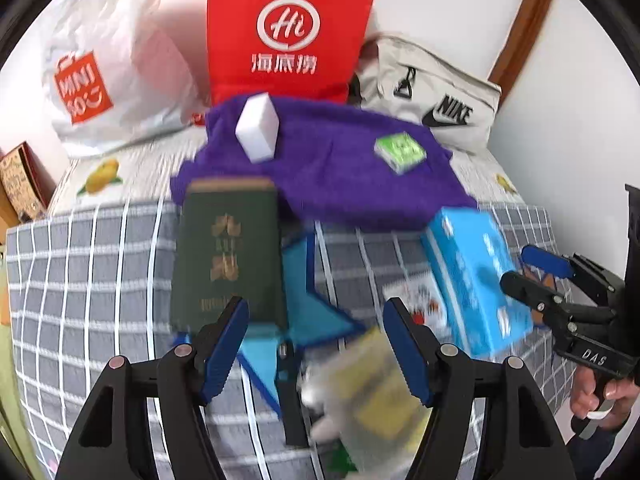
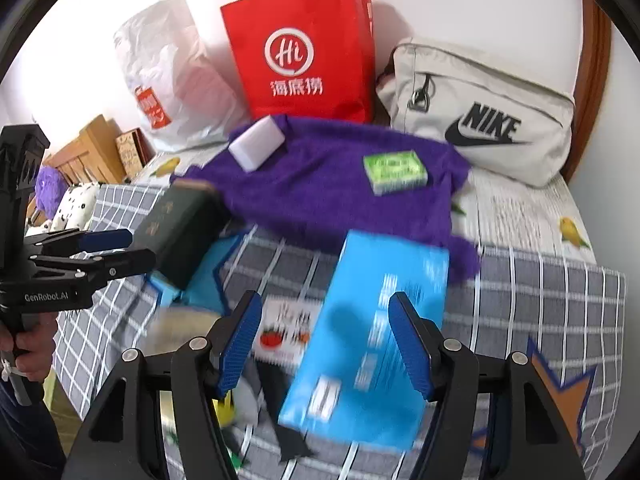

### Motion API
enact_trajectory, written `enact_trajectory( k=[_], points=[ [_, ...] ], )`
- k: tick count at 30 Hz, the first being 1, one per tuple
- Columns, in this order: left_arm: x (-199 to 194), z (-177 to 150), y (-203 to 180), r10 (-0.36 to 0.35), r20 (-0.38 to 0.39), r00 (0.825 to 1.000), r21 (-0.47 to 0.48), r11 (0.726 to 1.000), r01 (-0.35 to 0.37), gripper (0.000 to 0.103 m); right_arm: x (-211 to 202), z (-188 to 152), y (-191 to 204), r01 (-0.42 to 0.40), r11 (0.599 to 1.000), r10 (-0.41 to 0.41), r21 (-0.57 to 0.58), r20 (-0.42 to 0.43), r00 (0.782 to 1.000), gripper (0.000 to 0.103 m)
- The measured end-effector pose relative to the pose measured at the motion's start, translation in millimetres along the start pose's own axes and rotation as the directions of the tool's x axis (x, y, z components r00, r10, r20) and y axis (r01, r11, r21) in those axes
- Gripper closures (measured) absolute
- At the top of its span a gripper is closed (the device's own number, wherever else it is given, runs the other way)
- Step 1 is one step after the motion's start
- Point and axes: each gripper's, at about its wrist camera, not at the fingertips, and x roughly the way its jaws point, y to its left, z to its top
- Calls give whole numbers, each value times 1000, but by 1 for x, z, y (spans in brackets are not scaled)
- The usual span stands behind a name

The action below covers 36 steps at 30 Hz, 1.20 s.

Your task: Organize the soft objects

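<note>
A purple fluffy cloth (image 1: 332,172) (image 2: 332,188) lies spread on the bed, with a white sponge block (image 1: 258,128) (image 2: 258,142) and a green packet (image 1: 400,151) (image 2: 394,172) on it. A dark green book (image 1: 226,252) (image 2: 176,232) and a blue tissue pack (image 1: 476,276) (image 2: 372,332) lie on the grey checked cover in front. My left gripper (image 1: 316,344) is open above a blurred pale packet (image 1: 372,392). My right gripper (image 2: 326,340) is open over the blue tissue pack. Each gripper shows in the other view, left (image 2: 116,250) and right (image 1: 532,272).
A white Miniso bag (image 1: 104,64) (image 2: 172,76), a red paper bag (image 1: 288,32) (image 2: 304,52) and a beige Nike bag (image 1: 432,96) (image 2: 480,112) stand against the wall behind. A blue star-shaped item (image 1: 312,300) lies by the book. Wooden boxes (image 2: 96,148) and plush toys (image 2: 72,200) sit at left.
</note>
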Motion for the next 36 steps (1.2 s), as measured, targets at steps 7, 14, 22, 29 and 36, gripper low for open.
enact_trajectory(
  k=[7,14,22,29,36],
  points=[
    [-2,-54,22,54,-2,999,-70,996,-54,35,-10,-37,4,-7,1000,8,20,-14,1000,38],
    [10,-87,38,74,1,997,-74,995,-73,37,-20,-64,11,11,1000,-11,4,-1,1000,38],
    [25,-79,30,78,-16,997,-11,997,-78,37,-17,-80,9,12,1000,-12,25,3,1000,37],
    [40,-79,33,77,-49,996,36,996,-76,44,-19,-79,10,27,999,-27,19,9,1000,37],
    [35,-84,38,55,-33,998,26,998,-54,57,-16,-79,9,24,1000,-25,17,13,1000,37]
  ],
)
